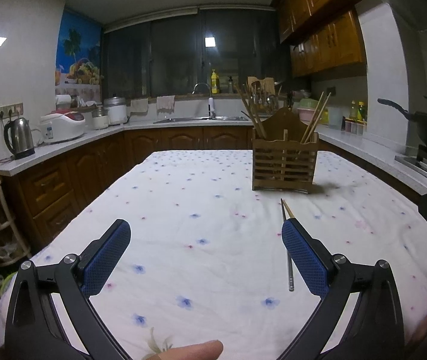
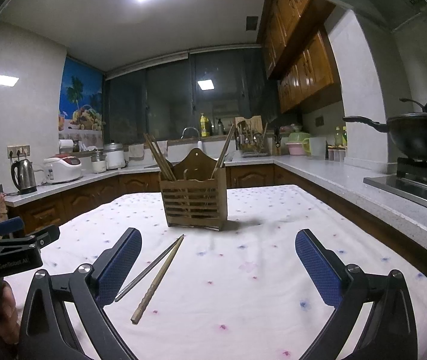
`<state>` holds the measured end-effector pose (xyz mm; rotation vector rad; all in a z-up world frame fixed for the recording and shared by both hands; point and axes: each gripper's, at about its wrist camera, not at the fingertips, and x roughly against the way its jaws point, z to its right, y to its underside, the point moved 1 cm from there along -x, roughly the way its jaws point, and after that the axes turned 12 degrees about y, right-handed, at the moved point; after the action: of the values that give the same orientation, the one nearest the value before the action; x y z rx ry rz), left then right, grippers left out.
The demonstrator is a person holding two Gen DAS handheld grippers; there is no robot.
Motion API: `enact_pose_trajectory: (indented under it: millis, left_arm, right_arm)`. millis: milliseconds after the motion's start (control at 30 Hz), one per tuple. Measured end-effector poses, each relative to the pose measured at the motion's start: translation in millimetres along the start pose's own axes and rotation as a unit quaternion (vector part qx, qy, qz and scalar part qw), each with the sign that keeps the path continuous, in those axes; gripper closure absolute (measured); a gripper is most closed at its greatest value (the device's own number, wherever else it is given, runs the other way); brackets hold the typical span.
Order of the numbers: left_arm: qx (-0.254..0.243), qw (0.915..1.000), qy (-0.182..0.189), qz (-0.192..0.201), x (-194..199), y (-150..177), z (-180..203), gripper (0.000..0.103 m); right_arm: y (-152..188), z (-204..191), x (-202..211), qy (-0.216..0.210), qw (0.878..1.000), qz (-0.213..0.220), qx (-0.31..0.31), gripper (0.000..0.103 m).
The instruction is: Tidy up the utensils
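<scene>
A wooden holder (image 2: 193, 201) stands upright on a table with a white cloth (image 2: 243, 285) that has small blue and pink flowers on it. The holder is a brown box with slats across its front and a curved back with a small hole near the top. A thin wall splits it into two parts. Brown chopsticks (image 2: 159, 162) lean out of the left part, and a few more (image 2: 224, 153) lean out of the right part.

In front of the holder, two loose sticks lie on the cloth. One is a wooden chopstick (image 2: 157, 282) with a bumpy, carved thick end. The other is a smooth, shiny metal chopstick (image 2: 147, 271). Their thin tips meet near the holder and their thick ends spread apart.

The right gripper (image 2: 218, 270) has flat blue pads with a bumpy grid on them. Its jaws are wide apart and hold nothing. The left gripper (image 1: 205, 258) looks the same, spread wide and holding nothing. The two sticks lie just beside its right pad
</scene>
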<state>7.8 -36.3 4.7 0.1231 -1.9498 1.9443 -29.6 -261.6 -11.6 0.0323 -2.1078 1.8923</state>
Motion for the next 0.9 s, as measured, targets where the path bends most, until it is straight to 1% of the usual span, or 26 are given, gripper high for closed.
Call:
enact_pose_trajectory:
  millis: [200,533,900]
  left_arm:
    - [-0.002,1.0000,-0.001,-0.004,-1.1,0.1,2.1,0.000]
    - [-0.005,1.0000,-0.001,0.000,-0.6,0.5,4.8,0.000]
    - [-0.007,1.0000,0.002,0.000,-0.9,-0.9,6.7,0.000]
  right_arm:
    - [-0.2,-0.5,0.5,0.000,1.000,0.001,0.000,0.000]
    - [0.5,-0.1,0.7,-0.001,1.000,0.001,0.000,0.000]
    - [-7.2,-6.7,4.4,-0.006,1.000,0.005,-0.005,0.000]
